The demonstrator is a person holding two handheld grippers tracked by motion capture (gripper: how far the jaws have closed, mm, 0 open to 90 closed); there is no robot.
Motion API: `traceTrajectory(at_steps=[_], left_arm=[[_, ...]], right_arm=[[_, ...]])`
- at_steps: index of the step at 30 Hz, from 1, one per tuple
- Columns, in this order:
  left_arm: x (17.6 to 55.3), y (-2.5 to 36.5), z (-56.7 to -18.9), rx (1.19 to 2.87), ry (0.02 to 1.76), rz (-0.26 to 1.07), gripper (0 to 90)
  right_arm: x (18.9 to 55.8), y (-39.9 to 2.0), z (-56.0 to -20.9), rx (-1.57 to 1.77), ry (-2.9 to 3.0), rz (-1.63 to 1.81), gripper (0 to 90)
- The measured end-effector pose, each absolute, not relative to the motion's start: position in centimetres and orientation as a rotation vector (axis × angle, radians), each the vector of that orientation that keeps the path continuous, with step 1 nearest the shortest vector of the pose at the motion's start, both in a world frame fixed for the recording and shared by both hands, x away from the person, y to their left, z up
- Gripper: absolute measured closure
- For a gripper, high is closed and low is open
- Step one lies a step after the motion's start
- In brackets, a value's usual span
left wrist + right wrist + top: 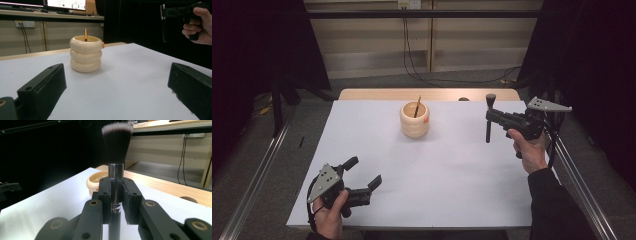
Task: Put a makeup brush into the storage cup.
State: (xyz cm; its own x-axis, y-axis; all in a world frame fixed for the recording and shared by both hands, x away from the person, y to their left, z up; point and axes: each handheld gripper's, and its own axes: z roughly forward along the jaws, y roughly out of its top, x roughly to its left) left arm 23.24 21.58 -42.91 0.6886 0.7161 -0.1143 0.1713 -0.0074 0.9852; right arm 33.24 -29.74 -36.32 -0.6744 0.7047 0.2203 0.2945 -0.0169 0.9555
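A cream ribbed holder [415, 120] [85, 54] [95, 181] stands at the far middle of the white table [427, 175], with a thin yellow pencil [417, 106] [85, 34] sticking out of it. My right gripper [489, 118] [116, 195] is shut on a black make-up brush [489, 117] [117, 157], held upright with its bristles up, above the table to the right of the holder. My left gripper [364, 172] [117, 90] rests low at the near left, jaws wide open with nothing between them, facing the holder.
A wooden strip [427, 94] runs along the table's far edge. Metal rails [257, 175] flank the table on both sides. Cables [412, 55] hang at the back wall. Dark curtains close off both sides.
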Motion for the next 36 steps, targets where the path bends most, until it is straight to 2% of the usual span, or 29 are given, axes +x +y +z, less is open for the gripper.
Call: traceTrajectory(at_steps=[36], left_arm=[[26.3, 15.8, -40.6, 1.593, 0.581, 0.400, 1.6]], right_arm=[[32.8, -27.2, -35.9, 0.971, 2.002, 1.793, 78.7]])
